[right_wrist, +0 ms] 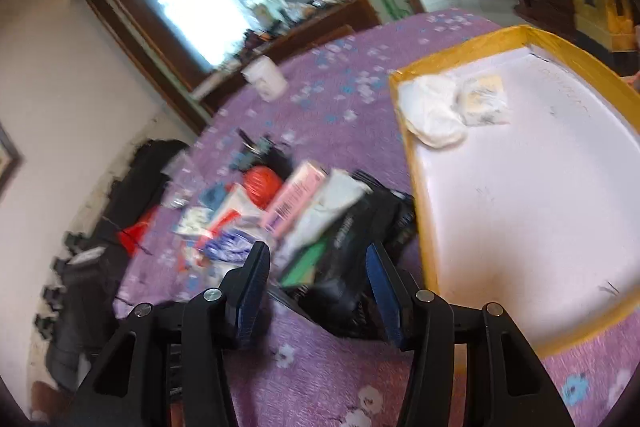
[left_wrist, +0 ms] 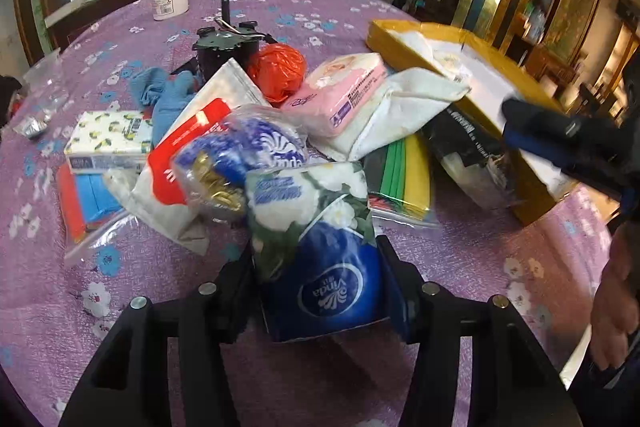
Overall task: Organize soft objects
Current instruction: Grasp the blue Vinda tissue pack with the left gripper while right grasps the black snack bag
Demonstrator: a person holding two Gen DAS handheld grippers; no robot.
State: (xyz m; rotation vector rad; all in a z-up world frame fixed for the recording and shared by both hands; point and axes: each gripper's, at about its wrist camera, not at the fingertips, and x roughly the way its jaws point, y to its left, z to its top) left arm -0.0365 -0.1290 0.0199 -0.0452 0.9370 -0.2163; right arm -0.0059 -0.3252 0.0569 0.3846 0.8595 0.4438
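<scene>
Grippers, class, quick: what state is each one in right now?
Left gripper: closed on the blue tissue pack.
Right gripper: open, holding nothing.

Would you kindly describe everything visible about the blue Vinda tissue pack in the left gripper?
The Vinda tissue pack is a soft, glossy plastic-wrapped pack: blue with a white oval logo at the near end, white flowers and green leaves farther up. It sits between the two fingers of the left gripper, which press on its sides, its printing upside down to the camera. Its far end overlaps the heap of packets on the purple flowered tablecloth.
</scene>
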